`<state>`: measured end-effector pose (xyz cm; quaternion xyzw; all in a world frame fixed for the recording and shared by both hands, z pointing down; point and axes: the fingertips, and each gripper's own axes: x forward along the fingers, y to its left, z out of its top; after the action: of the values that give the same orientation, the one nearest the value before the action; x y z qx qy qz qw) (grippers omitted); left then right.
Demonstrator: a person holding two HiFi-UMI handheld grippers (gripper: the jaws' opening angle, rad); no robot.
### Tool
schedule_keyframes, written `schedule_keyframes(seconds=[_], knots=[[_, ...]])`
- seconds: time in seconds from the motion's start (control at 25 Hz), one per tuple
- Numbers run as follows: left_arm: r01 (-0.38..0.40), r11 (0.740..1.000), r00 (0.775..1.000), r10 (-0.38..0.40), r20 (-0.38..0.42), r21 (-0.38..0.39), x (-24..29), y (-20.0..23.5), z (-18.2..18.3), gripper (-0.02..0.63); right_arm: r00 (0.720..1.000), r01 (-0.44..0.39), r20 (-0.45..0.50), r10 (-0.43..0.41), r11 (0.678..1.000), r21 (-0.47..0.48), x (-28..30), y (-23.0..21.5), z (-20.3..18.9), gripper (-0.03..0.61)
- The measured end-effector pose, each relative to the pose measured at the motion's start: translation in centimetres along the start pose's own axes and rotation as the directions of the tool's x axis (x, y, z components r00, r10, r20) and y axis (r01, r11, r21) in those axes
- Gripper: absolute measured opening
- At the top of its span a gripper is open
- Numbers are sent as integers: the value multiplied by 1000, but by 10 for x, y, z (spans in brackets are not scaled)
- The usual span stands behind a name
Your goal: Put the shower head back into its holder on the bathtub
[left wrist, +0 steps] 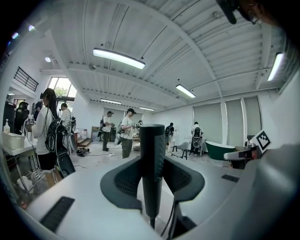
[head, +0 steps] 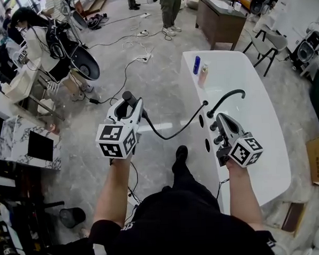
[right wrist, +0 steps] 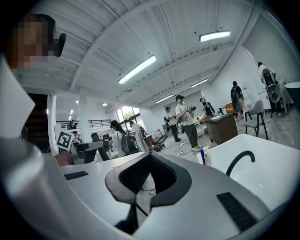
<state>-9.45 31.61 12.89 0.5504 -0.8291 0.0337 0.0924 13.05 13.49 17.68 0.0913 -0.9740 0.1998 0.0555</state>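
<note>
The left gripper point(head: 128, 105) clamps the black shower head point(left wrist: 152, 159), handle upright across its jaws, over the floor. The bathtub point(head: 264, 109) deck with 2 dark holes point(head: 201, 121), likely the holder, lies to its right, beside the closed, empty right gripper point(head: 221, 119).

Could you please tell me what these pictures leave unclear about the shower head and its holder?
- Shower head: spray face unseen; left gripper covers most of it in the head view.
- Holder: head view, the tub rim fittings are too small to tell apart.
- Bottles: labels too small.
</note>
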Motion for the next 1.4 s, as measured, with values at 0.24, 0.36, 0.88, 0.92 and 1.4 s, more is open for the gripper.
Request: schedule_keyframes(seconds=[0.24,0.36,0.88,0.92,1.4], knots=[[0,1000,998,0,-57,2,105,33,-10,144,1000,-6,-15,6,999,31,93,-68,10,14],[-9,1000,997,10,-77,12,179,50,-4,144,1000,-5,-30,6,999,38,150,-116,26,14],[129,991,980,-122,-155,35,402,74,-5,144,993,98,-81,-91,991,91,294,-264,56,14],[147,989,977,-140,-160,33,414,78,-8,144,990,118,-92,-110,988,96,299,-268,51,14],[511,850,847,-473,-244,125,520,74,-47,144,909,417,-89,-408,879,230,326,-274,-4,14]])
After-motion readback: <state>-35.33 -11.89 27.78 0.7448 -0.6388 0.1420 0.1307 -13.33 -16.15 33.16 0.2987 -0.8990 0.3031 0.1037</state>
